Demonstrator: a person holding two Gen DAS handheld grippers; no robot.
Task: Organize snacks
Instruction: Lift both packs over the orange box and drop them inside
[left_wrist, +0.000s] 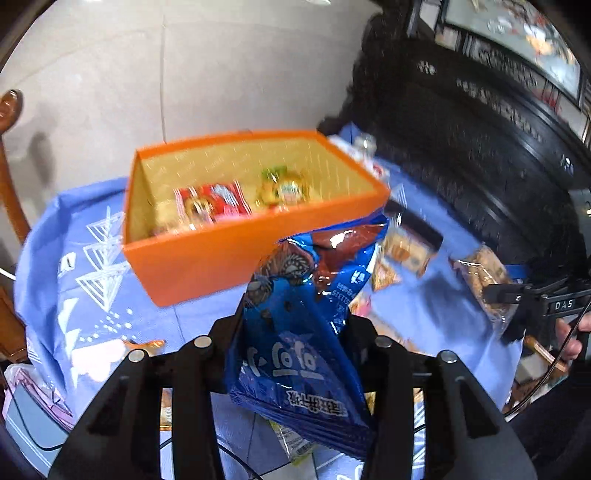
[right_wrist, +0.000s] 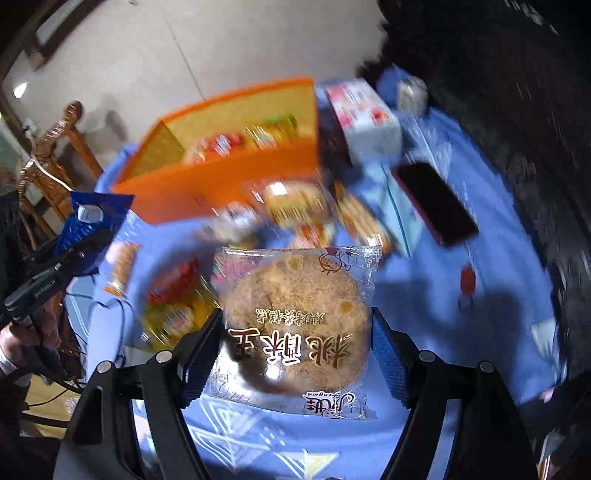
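My left gripper (left_wrist: 291, 332) is shut on a blue snack bag (left_wrist: 306, 317) and holds it above the table, near the front of the orange box (left_wrist: 229, 266). The box holds a red packet (left_wrist: 210, 205) and a yellow-green packet (left_wrist: 284, 190). My right gripper (right_wrist: 295, 332) is shut on a clear-wrapped round walnut cookie (right_wrist: 295, 321), held above the blue cloth. The orange box (right_wrist: 229, 177) lies ahead of it, with the blue bag (right_wrist: 92, 229) and the left gripper at the left edge of the right wrist view.
Several loose snack packets (right_wrist: 295, 214) lie on the blue tablecloth (right_wrist: 498, 258) in front of the box. A white carton (right_wrist: 362, 118) and a dark phone (right_wrist: 436, 199) lie to the right. A wooden chair (right_wrist: 62, 147) stands at the left.
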